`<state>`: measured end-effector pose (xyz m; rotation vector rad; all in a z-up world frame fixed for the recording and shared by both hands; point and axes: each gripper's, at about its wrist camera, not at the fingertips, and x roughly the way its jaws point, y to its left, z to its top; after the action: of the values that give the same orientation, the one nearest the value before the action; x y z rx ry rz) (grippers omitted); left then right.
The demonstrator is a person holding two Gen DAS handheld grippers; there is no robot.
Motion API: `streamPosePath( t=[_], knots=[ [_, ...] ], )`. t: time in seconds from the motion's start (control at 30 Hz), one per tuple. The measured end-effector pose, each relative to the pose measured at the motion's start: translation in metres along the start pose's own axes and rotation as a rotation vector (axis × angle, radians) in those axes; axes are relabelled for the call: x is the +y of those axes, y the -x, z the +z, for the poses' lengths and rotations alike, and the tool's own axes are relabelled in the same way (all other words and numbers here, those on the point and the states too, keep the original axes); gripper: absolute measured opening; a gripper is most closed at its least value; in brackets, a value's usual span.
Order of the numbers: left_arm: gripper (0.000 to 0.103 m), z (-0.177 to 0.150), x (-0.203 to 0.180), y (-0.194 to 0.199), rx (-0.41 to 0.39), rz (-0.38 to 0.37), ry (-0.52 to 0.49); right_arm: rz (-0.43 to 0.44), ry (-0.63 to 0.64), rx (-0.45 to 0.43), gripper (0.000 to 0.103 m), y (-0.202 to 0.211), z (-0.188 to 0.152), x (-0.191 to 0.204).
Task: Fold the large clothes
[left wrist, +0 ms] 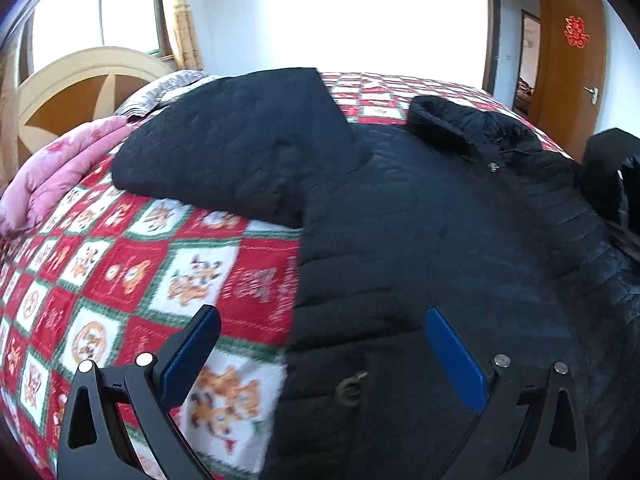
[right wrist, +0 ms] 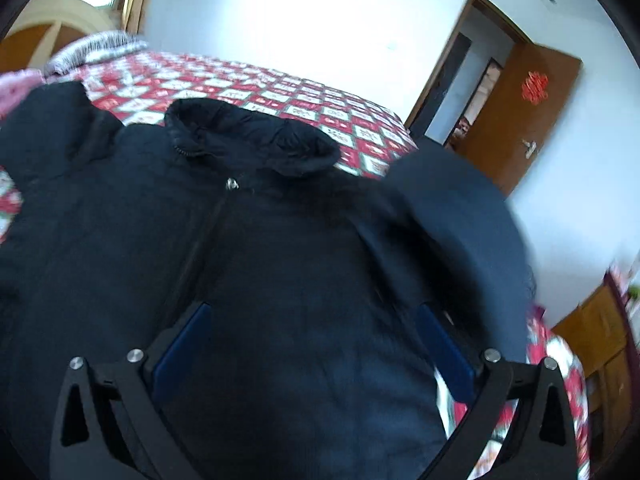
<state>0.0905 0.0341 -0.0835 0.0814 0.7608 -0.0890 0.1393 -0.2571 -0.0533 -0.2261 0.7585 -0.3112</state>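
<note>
A large black padded jacket (left wrist: 432, 216) lies front up on the bed, zipped, collar (left wrist: 444, 124) toward the far side. Its left sleeve (left wrist: 236, 148) stretches out to the left over the bedspread. My left gripper (left wrist: 320, 320) is open and empty, hovering over the jacket's left side edge. In the right wrist view the jacket (right wrist: 248, 264) fills the frame, and its right sleeve (right wrist: 460, 216) is raised and blurred at the right. My right gripper (right wrist: 312, 316) is open over the jacket's chest, holding nothing.
The bed has a red and white checked bedspread (left wrist: 120, 272). A pink quilt (left wrist: 60, 176) and a grey pillow (left wrist: 168, 88) lie by the wooden headboard (left wrist: 76, 88). An open wooden door (right wrist: 520, 116) stands at the far right, and a wooden cabinet (right wrist: 600, 332) beside the bed.
</note>
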Motion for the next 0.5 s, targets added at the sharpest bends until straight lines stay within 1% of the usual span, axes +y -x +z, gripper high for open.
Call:
streamPosePath(
  t=[0.03,0.07,0.1,0.13,0.17,0.2,0.23,0.27,0.33,0.37,0.4,0.43,0.47,0.5],
  knots=[
    [0.102,-0.001,0.004,0.001,-0.003,0.004,0.004,0.002,-0.013,-0.004,0.103,0.01,-0.008,-0.007],
    [0.102,-0.002,0.008,0.002,-0.006,0.01,0.008,0.014,-0.04,-0.011,0.103,0.027,-0.023,-0.027],
    [0.102,-0.003,0.014,0.004,-0.007,0.022,0.014,0.025,-0.055,-0.013,0.103,0.035,-0.03,-0.036],
    [0.102,-0.003,0.017,0.004,-0.007,0.028,0.017,0.044,-0.085,-0.025,0.103,0.052,-0.043,-0.057],
    [0.102,-0.003,0.02,0.005,-0.008,0.035,0.019,0.037,-0.097,-0.036,0.103,0.059,-0.049,-0.069],
    [0.102,-0.003,0.023,0.006,-0.012,0.045,0.019,0.008,-0.099,-0.045,0.103,0.064,-0.054,-0.081],
    [0.102,-0.003,0.027,0.008,-0.018,0.057,0.017,-0.056,-0.083,-0.058,0.103,0.067,-0.059,-0.094],
    [0.102,-0.004,0.03,0.009,-0.024,0.069,0.015,-0.127,-0.044,-0.067,0.103,0.063,-0.06,-0.101],
    [0.102,-0.004,0.034,0.011,-0.028,0.096,0.017,-0.245,0.058,-0.052,0.103,0.044,-0.062,-0.113],
    [0.102,-0.004,0.039,0.013,-0.029,0.115,0.024,-0.279,0.117,-0.039,0.103,0.027,-0.063,-0.116],
    [0.102,-0.003,0.042,0.013,-0.03,0.125,0.03,-0.271,0.169,-0.023,0.103,0.008,-0.064,-0.116],
    [0.102,-0.003,0.045,0.014,-0.028,0.137,0.04,-0.264,0.193,-0.008,0.103,-0.003,-0.064,-0.116],
    [0.102,-0.003,0.048,0.015,-0.025,0.143,0.05,-0.256,0.221,0.022,0.102,-0.023,-0.062,-0.114],
    [0.102,-0.002,0.051,0.016,-0.023,0.147,0.056,-0.255,0.232,0.046,0.094,-0.037,-0.062,-0.114]
  ],
)
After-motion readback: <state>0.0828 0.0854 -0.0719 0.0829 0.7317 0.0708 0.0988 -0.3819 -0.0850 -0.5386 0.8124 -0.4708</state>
